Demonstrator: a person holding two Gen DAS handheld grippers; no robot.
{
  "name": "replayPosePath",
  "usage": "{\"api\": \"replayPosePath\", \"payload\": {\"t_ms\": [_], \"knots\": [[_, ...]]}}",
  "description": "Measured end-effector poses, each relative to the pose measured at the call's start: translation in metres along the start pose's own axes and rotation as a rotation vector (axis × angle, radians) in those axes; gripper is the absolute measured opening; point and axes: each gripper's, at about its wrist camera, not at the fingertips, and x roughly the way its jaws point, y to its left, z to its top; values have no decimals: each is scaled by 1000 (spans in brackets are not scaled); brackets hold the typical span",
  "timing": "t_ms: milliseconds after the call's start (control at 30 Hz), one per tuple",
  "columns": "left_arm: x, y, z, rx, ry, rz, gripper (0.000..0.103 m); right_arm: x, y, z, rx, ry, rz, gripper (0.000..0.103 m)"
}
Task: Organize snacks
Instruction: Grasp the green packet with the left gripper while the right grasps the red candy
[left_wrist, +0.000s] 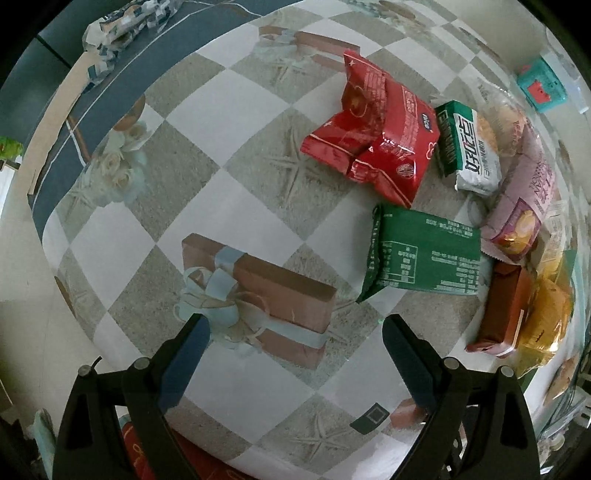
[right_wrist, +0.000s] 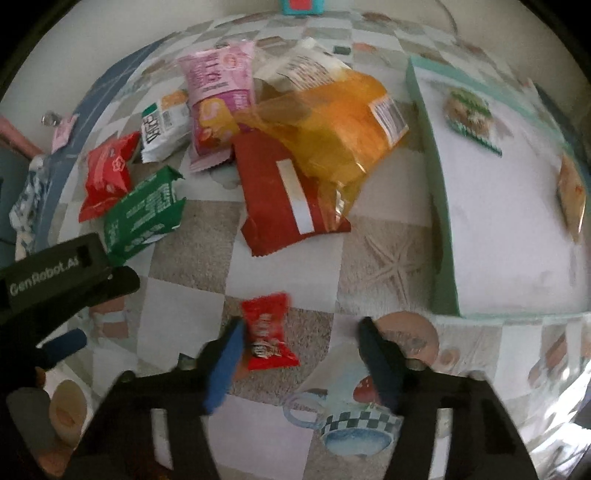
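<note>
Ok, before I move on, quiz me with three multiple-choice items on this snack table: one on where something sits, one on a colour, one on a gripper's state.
1. Where does the small red candy packet lie?
A. in the tray
B. on the tablecloth, by the right gripper's left finger
C. on top of the pile

2. What colour is the translucent bag lying over the dark red packet?
A. orange-yellow
B. blue
C. black

3. How does the left gripper stand?
A. shut on a packet
B. open, holding nothing
C. shut and empty

Answers:
1 B, it rests on the cloth beside the right gripper, outside the green-rimmed tray.
2 A, its film shows orange-yellow.
3 B, its fingers stand wide apart over bare cloth.
</note>
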Motion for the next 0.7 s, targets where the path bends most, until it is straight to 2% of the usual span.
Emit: {"api": "replayPosePath", "payload": {"t_ms": [67,167,300,400,700], "knots": [[1,2,2,-7,-3,-1,95,-1,6,-3,-27,-5,0,41],[1,8,5,-25,-5,-11,95,-1,14,-6,-52,-9,-13,33],[-3,16,8,-49,-16,-31,95,0,16,-2,-32,-13,-36,32],[-11,21,12,-46,-26,-31,95,2,9,1,-17,-17,-43,27],[-39,13,16,-23,-96,-77,95,5,-15,18,1,-30,-45,22]]}}
